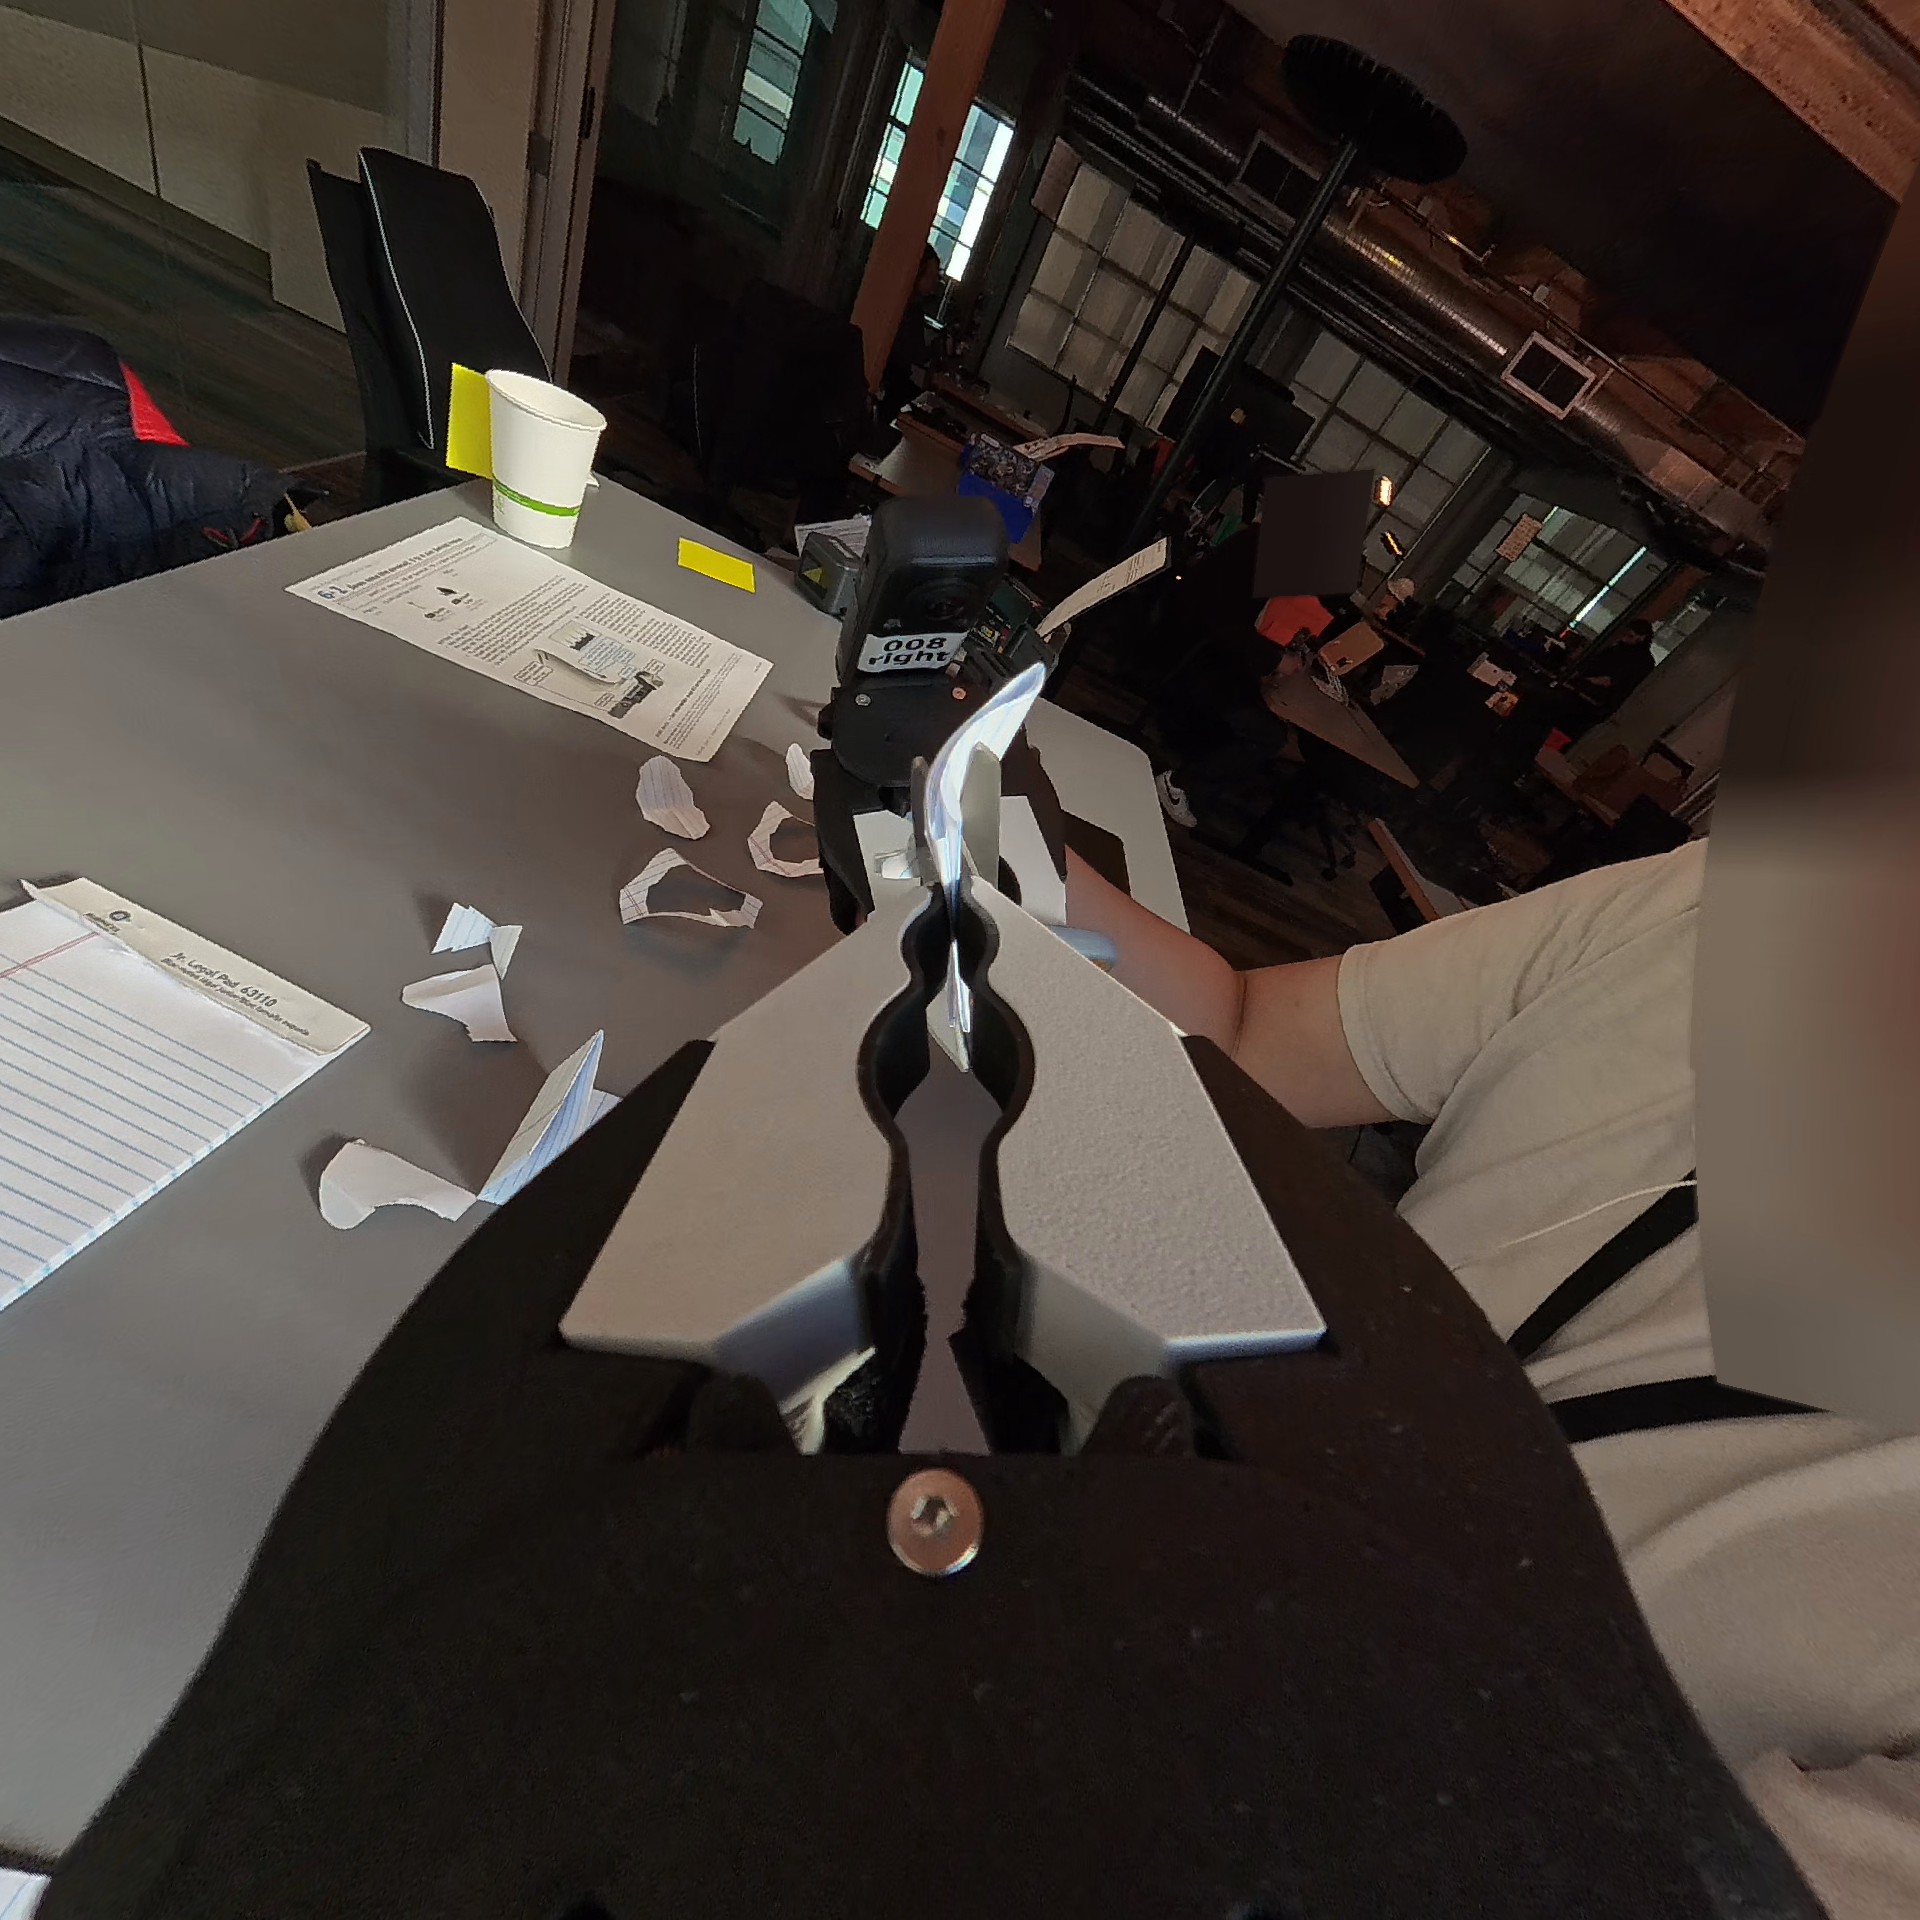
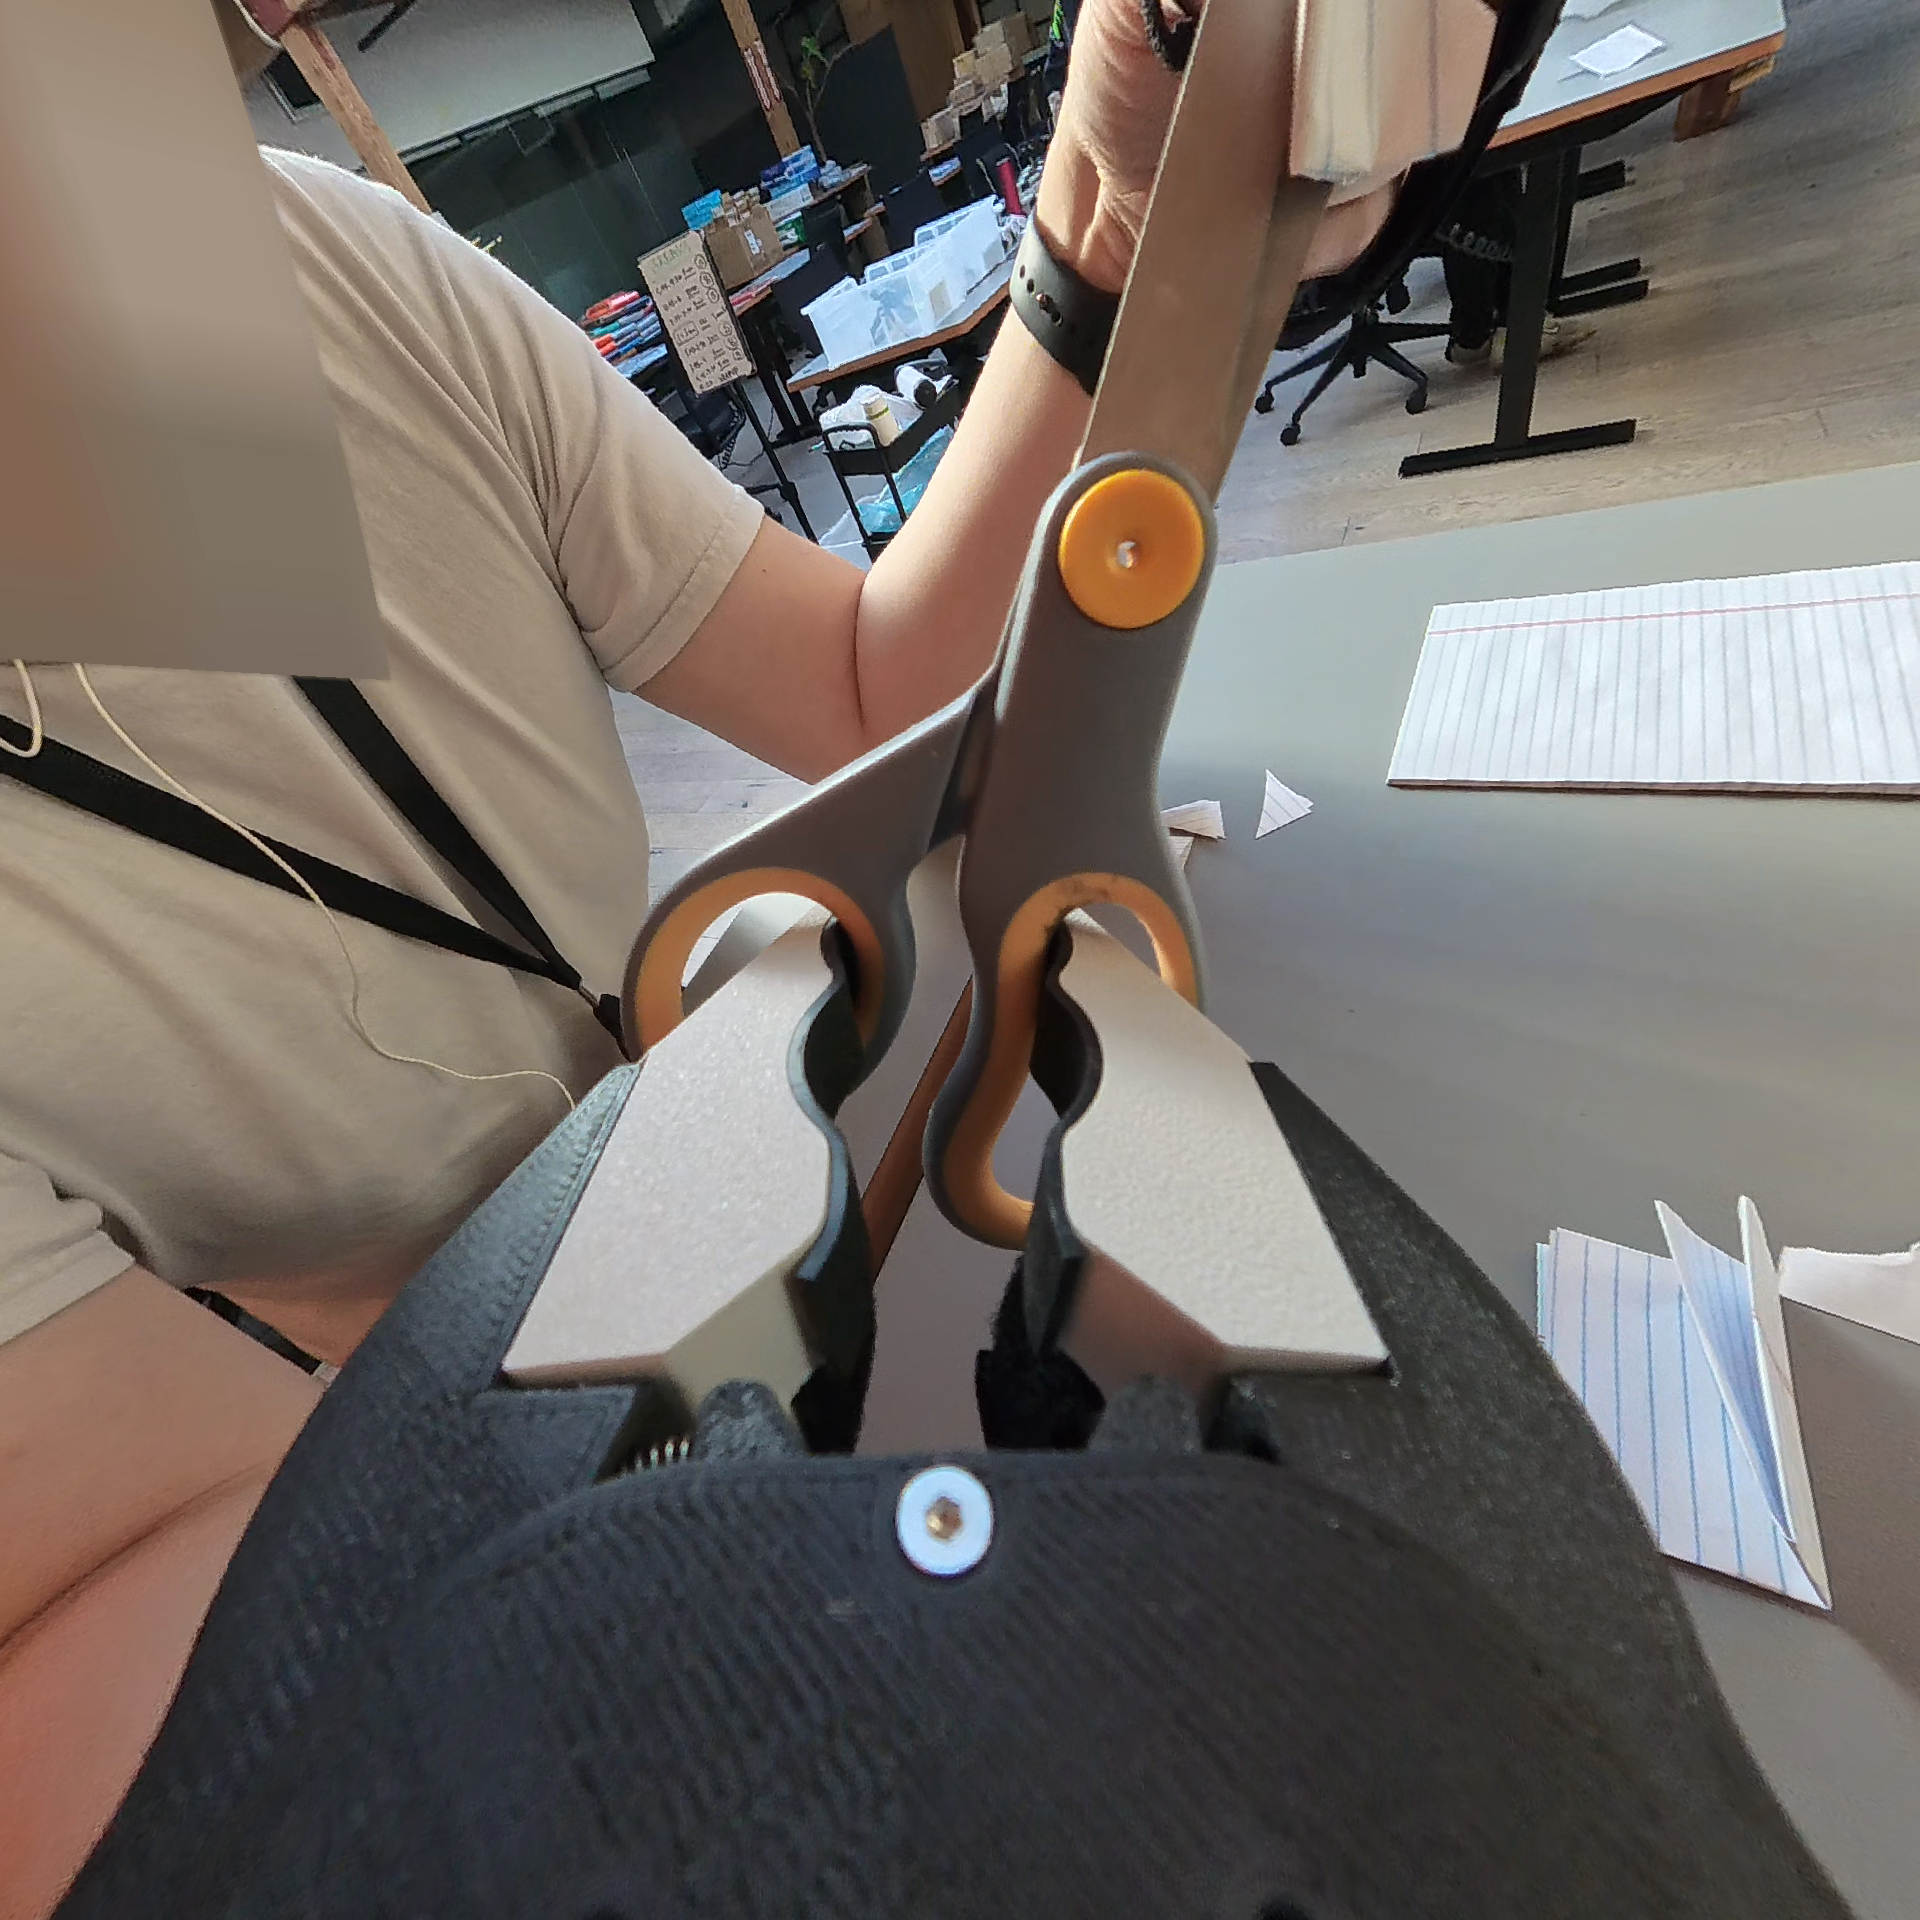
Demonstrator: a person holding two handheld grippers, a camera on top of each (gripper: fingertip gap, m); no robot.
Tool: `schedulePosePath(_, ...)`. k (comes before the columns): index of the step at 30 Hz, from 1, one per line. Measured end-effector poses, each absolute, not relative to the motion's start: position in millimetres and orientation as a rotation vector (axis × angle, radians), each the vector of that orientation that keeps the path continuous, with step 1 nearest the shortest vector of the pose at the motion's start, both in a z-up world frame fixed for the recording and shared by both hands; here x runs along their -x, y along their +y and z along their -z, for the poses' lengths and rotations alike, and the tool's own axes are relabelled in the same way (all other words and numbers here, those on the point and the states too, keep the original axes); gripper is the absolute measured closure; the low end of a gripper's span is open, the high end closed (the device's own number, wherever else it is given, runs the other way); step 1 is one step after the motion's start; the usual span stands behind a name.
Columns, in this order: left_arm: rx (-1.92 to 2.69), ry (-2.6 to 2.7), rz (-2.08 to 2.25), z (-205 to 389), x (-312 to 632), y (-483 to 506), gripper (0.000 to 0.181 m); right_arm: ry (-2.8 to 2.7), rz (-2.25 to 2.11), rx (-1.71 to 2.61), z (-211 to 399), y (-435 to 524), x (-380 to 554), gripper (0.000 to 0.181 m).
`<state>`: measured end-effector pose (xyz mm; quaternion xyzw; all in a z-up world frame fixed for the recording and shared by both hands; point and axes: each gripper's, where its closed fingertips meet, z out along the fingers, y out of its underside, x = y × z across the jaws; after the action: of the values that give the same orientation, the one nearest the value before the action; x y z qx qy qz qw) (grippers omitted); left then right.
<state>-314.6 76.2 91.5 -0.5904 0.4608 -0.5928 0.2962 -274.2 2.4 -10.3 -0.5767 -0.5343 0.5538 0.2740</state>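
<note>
My left gripper is shut on a small piece of lined paper and holds it upright above the grey table. My right gripper faces it, with its fingers through the two handle loops of grey and orange scissors. It is shut on the scissors, whose handles are nearly together. The scissor blade reaches up to the paper held by the left gripper. In the left wrist view the right gripper's body sits just behind the paper, and the blade lies against it.
Several cut paper scraps lie on the table. A lined legal pad, a printed sheet, a paper cup and a yellow note are there too. Folded lined sheets lie right. The person's torso is close. The gap from one gripper's tips to the other's is roughly 15 cm.
</note>
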Motion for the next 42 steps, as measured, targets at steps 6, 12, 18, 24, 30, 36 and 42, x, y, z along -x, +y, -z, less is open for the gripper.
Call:
schedulePosePath(6,1.580,1.223,1.562,-90,314,78,0.181,-1.433,-1.508,1.540,13,4,276,0.154)
schedulePosePath(12,1.601,1.210,1.531,-87,314,83,0.181,-1.419,-1.499,1.523,18,10,279,0.153)
schedulePosePath(18,1.618,1.209,1.521,-84,313,85,0.181,-1.426,-1.504,1.502,22,10,280,0.158)
schedulePosePath(24,1.644,1.193,1.492,-80,312,90,0.181,-1.387,-1.525,1.528,30,18,283,0.157)
schedulePosePath(30,1.613,1.153,1.586,-87,315,89,0.181,-1.379,-1.582,1.437,17,12,287,0.156)
schedulePosePath(36,1.568,1.129,1.695,-95,316,85,0.181,-1.370,-1.621,1.377,8,8,292,0.154)
schedulePosePath(42,1.582,1.110,1.653,-94,320,91,0.181,-1.319,-1.662,1.415,7,14,297,0.151)
